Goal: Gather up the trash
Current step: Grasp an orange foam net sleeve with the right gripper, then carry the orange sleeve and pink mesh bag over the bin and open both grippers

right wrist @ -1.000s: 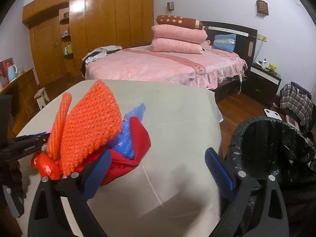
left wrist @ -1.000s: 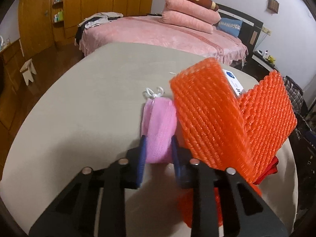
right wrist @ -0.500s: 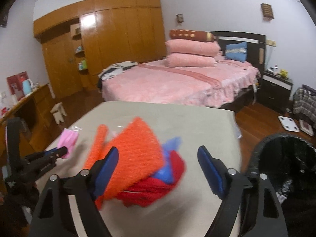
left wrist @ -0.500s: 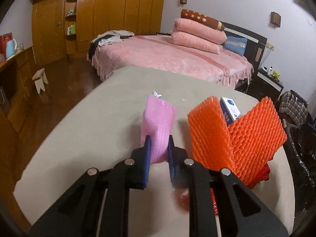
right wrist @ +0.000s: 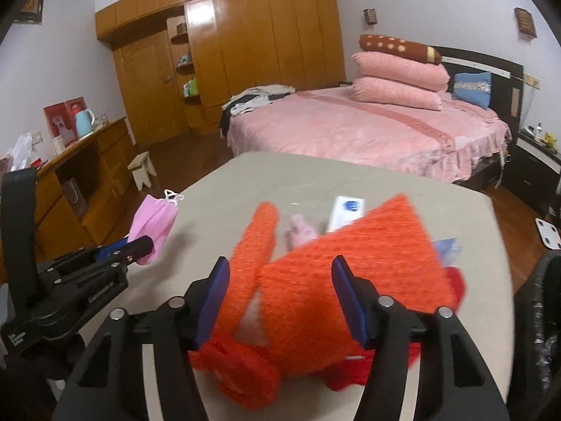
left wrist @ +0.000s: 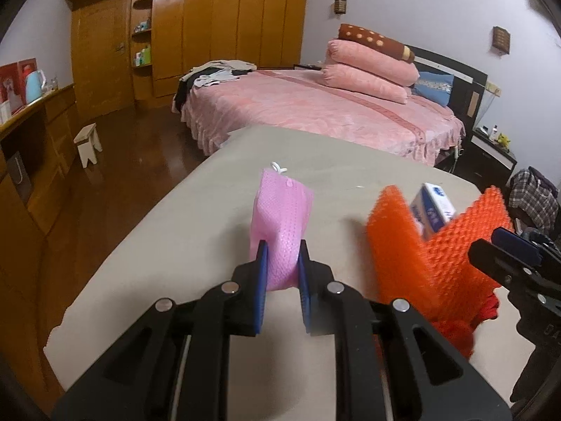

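My left gripper point(left wrist: 282, 273) is shut on a pink face mask point(left wrist: 282, 224) and holds it above the grey table point(left wrist: 196, 224); the mask also shows in the right wrist view point(right wrist: 154, 224). My right gripper point(right wrist: 280, 301) is open, its jaws on either side of an orange foam net point(right wrist: 329, 280) that lies on red trash point(right wrist: 252, 372). The orange net also shows in the left wrist view point(left wrist: 438, 256). A small white and blue box point(left wrist: 433, 208) lies behind the net.
A black trash bag bin point(right wrist: 547, 333) stands off the table's right edge. A pink bed point(left wrist: 315, 108) lies beyond the table, wooden wardrobes point(left wrist: 217, 31) behind it. A small stool point(left wrist: 87, 144) stands on the floor at left.
My left gripper has lifted the pink mask off the table and drawn back. My right gripper has swung left from the bin and now straddles the orange net.
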A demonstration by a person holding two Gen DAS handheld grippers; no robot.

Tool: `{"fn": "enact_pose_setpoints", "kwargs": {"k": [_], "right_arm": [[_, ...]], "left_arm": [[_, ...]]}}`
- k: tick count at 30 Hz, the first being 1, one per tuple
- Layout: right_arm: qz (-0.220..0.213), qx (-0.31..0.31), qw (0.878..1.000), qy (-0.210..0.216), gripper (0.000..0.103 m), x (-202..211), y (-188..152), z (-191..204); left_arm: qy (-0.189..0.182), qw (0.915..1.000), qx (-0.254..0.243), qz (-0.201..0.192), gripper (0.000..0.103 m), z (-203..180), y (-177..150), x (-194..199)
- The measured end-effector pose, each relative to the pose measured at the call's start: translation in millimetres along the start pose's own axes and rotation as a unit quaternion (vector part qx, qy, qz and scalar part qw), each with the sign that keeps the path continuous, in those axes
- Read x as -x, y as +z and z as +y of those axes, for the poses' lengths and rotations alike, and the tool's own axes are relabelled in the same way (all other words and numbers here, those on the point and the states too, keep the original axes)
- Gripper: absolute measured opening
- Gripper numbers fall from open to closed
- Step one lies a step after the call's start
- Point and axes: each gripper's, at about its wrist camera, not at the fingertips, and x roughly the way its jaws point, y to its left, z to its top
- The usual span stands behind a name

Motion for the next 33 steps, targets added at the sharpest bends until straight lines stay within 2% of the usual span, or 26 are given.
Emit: {"fn": "enact_pose_setpoints", "kwargs": {"k": [7,10,13,15,17,26,33], "right_arm": [[0.027,0.009,1.000,0.013,0.059,-27.5,-2.7,25.1],[0.038,0.018,0.999,0.008,0.054,-36.5,-7.0,31.5],[0.049,0.019,0.999,0.005,0.039,-41.4,-11.0,33.0],[0.060,0.025,0.998,0.007,0.021,-45.5,-13.4,34.0],[0.064,0.028,0.998,0.013,0.012,-44.9,-15.2,35.6],[0.027,0.018,0.999,0.039,0.011,-18.4,3.1,28.4],[-0.007,0.009,0.999,0.036,0.011,8.9,18.6,13.1]], "left_arm": [[0.014,0.9999,0.005,0.005,0.015,23.5,-3.4,-3.2],[0.014,0.9998,0.010,0.007,0.015,30.0,-4.3,-5.6],[0.014,0.9998,0.008,0.007,0.015,31.0,-4.5,-6.9],[0.012,0.9999,0.007,0.006,0.015,31.5,-6.0,-6.3],[0.010,0.9999,0.006,0.005,0.015,30.4,-6.2,-5.7],[0.004,0.9999,0.002,-0.013,0.015,26.3,0.3,11.3],[-0.015,0.9990,-0.012,-0.039,0.015,-0.8,17.3,30.8]]}}
